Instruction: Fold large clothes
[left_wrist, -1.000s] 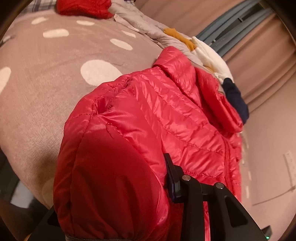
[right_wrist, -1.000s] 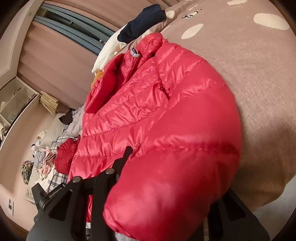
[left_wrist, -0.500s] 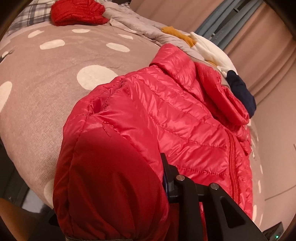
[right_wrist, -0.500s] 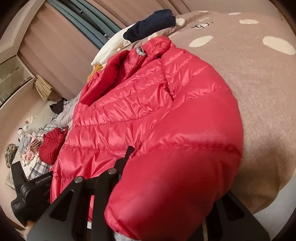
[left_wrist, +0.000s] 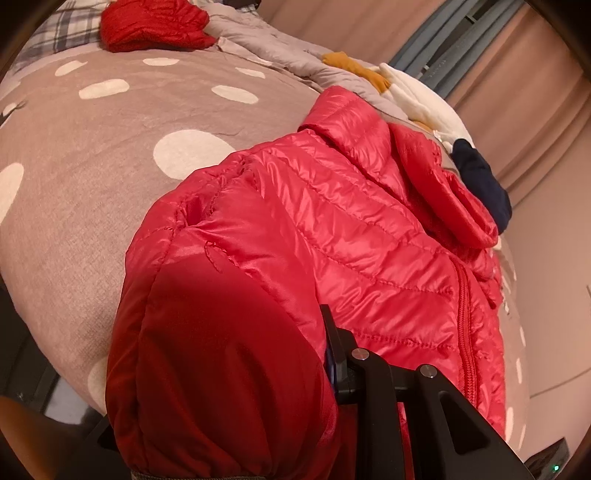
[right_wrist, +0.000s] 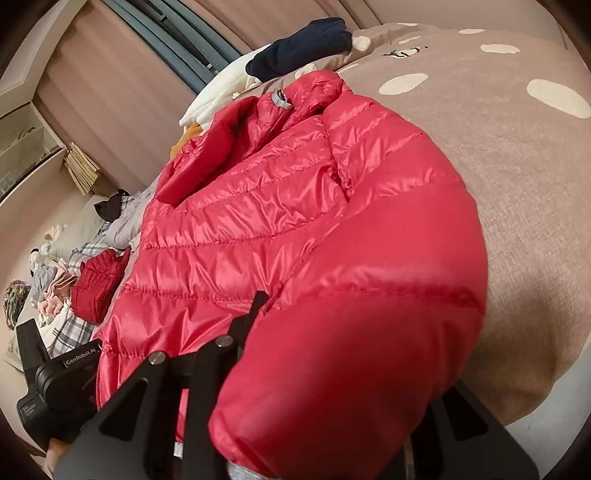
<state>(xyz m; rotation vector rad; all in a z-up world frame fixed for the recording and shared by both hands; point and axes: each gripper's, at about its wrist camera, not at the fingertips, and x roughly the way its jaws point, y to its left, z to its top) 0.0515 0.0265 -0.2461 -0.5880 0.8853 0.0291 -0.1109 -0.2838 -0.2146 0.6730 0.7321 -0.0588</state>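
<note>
A red quilted puffer jacket (left_wrist: 369, 229) lies zipped, front up, on a taupe blanket with white dots (left_wrist: 92, 155). My left gripper (left_wrist: 236, 387) is shut on the cuff end of one sleeve (left_wrist: 221, 350), which bulges between the jaws and hides one finger. My right gripper (right_wrist: 332, 387) is shut on the other sleeve (right_wrist: 351, 314) in the same way. The jacket's body (right_wrist: 240, 221), collar and hood stretch away from both grippers. The left gripper's body (right_wrist: 48, 376) shows at the lower left of the right wrist view.
A folded red garment (left_wrist: 151, 26) and plaid cloth lie at the far end of the bed. White, mustard and navy clothes (left_wrist: 476, 177) are piled beyond the hood. Curtains (right_wrist: 122, 92) and a shelf stand behind. The bed edge (right_wrist: 535, 398) drops off near the right gripper.
Both grippers have pulled the sleeves back and lowered slightly, so more of the jacket and bed shows in each view. The grips on the sleeves are unchanged.
</note>
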